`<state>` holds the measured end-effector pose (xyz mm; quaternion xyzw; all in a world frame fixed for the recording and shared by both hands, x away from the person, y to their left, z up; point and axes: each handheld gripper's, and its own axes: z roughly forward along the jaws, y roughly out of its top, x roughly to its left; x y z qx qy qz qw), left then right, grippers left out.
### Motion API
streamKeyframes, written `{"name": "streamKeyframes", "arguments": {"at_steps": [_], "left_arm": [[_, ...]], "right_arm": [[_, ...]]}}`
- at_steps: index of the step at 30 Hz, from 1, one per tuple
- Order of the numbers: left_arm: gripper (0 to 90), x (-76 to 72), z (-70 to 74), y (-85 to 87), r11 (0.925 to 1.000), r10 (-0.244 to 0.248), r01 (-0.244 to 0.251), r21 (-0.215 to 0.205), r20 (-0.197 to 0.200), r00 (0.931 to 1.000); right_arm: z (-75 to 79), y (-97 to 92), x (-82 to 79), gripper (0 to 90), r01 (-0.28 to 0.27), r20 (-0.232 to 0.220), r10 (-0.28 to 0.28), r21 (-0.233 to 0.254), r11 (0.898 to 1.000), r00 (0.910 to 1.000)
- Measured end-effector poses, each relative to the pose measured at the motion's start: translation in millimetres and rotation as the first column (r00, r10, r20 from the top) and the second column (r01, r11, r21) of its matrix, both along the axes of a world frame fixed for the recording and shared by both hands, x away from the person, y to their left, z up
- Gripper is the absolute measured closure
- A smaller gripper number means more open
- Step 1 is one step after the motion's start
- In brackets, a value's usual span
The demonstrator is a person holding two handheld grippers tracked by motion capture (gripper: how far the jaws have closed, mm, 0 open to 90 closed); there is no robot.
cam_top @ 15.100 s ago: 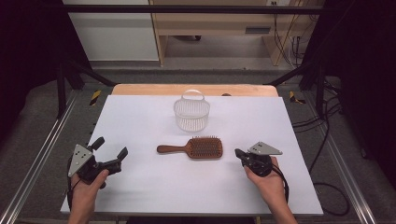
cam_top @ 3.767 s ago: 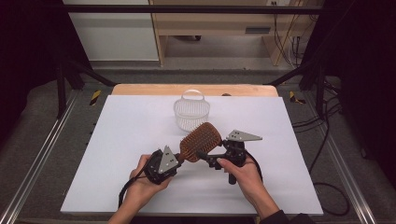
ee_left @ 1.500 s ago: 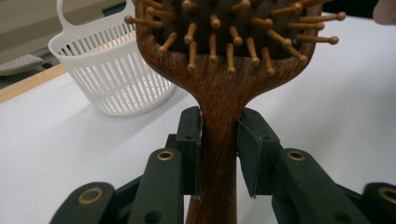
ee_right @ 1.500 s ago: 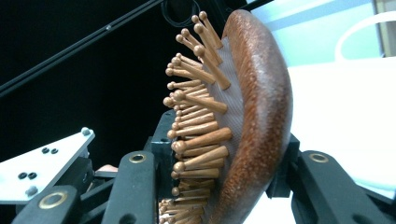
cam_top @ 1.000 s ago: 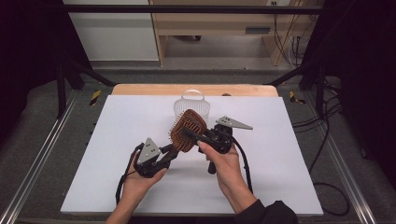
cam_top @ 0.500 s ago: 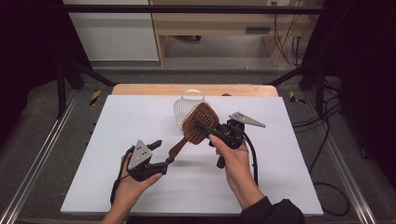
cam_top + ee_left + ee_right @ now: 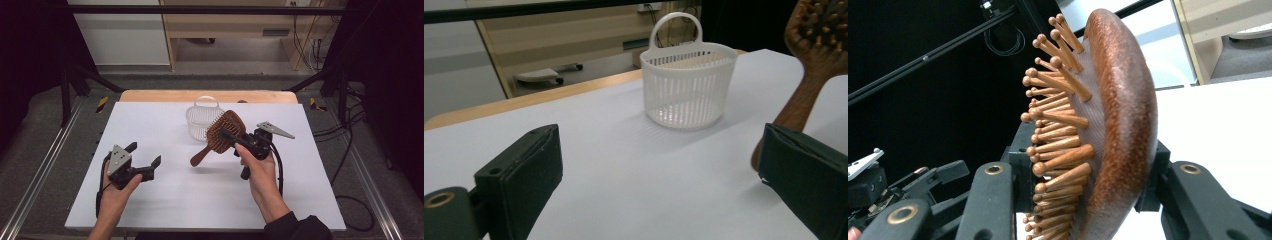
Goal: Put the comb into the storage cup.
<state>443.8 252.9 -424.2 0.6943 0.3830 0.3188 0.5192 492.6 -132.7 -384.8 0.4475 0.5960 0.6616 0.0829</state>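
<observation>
Handover done: brown wooden paddle hairbrush (image 7: 222, 134) clamped by its head in right hand-held gripper (image 7: 239, 143), lifted off white worktop (image 7: 165, 200) beside white slotted plastic basket (image 7: 200, 120). Left hand-held gripper (image 7: 145, 159) just opened wide, empty, handle released. Left: likely dropping brush into basket.

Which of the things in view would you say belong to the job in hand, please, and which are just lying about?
In the job:
- brown wooden paddle hairbrush, clamped by its head in the right gripper
- white slotted plastic basket with a handle, just behind the brush
- left gripper, jaws just opened, nothing between them

Lying about:
- yellow-and-black items on the floor beside the table
- pale wooden furniture behind
</observation>
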Motion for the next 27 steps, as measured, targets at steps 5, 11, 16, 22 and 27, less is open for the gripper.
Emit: {"name": "streamKeyframes", "arguments": {"at_steps": [5, 11, 16, 22, 27], "left_arm": [[4.3, -3.9, -0.5, 17.9, 0.9978, 0.053, -0.053, -0.04, 0.006, 0.9986], [4.2, -20.7, -3.6, 37.1, 0.9911, 0.123, -0.12, -0.056, 0.043, 0.9915], [4.6, -24.3, 1.9, 50.6, 0.9736, 0.201, -0.188, -0.129, 0.094, 0.9751], [5.0, -31.5, 3.2, 58.7, 0.9695, 0.215, -0.2, -0.142, 0.102, 0.9713], [4.4, -33.1, 3.6, 59.8, 0.9704, 0.202, -0.186, -0.154, 0.1, 0.9742]], "right_arm": [[-1.1, -6.0, 1.8, 55.9, 0.013, 0.001, -0.013, -0.008, 1.0, 0.9999], [-3.7, -11.2, 2.7, 55.8, 0.022, 0.001, -0.022, -0.011, 1.0, 0.9998], [-4.9, -11.4, 4.0, 55.7, 0.028, -0.001, -0.028, -0.006, 1.0, 0.9996], [-3.0, -9.3, 5.5, 55.3, 0.028, -0.002, -0.028, -0.008, 1.0, 0.9996], [2.6, -5.7, 5.7, 55.3, 0.029, -0.002, -0.029, -0.003, 1.0, 0.9996]]}}
